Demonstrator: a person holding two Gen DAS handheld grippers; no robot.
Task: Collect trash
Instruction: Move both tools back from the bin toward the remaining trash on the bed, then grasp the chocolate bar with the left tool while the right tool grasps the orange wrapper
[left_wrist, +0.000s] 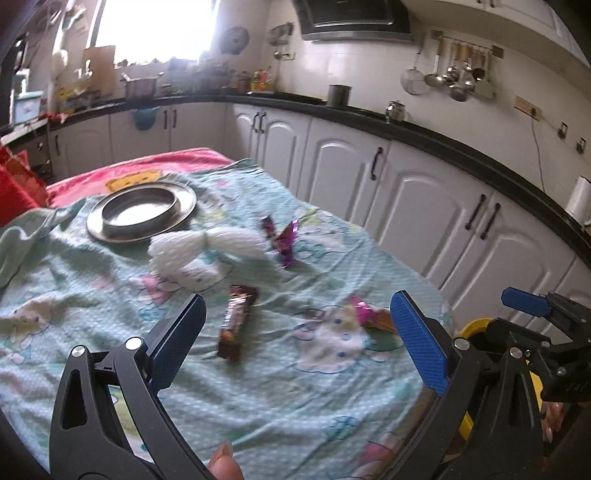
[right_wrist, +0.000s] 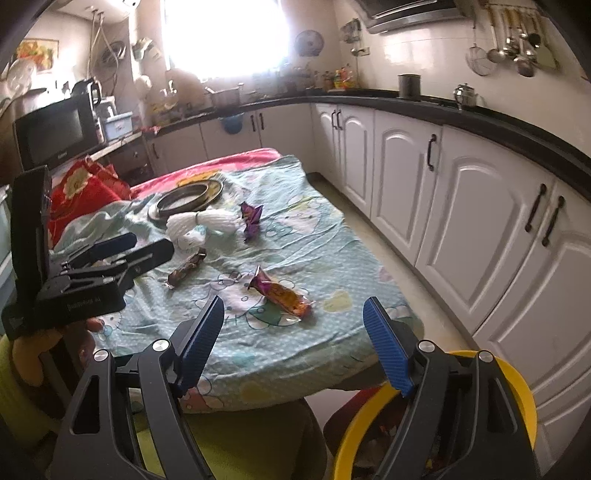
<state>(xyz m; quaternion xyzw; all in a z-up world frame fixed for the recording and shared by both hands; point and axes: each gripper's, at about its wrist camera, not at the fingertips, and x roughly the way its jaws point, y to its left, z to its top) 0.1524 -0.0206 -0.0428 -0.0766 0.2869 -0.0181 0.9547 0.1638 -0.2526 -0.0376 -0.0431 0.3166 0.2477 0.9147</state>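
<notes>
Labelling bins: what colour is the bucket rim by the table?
Yellow. The bucket shows best in the right wrist view, below the table's near corner.

Right gripper (right_wrist: 293, 328) above the table's near edge, jaws spread wide and empty.

An orange-and-purple snack wrapper (right_wrist: 281, 293) lies on the cartoon-print cloth (right_wrist: 332, 258) just beyond the blue pads; a brown bar wrapper (right_wrist: 185, 267), purple wrapper (right_wrist: 251, 218) and steel plate (right_wrist: 186, 199) lie farther back. A yellow bin (right_wrist: 517, 384) sits below right.
</notes>
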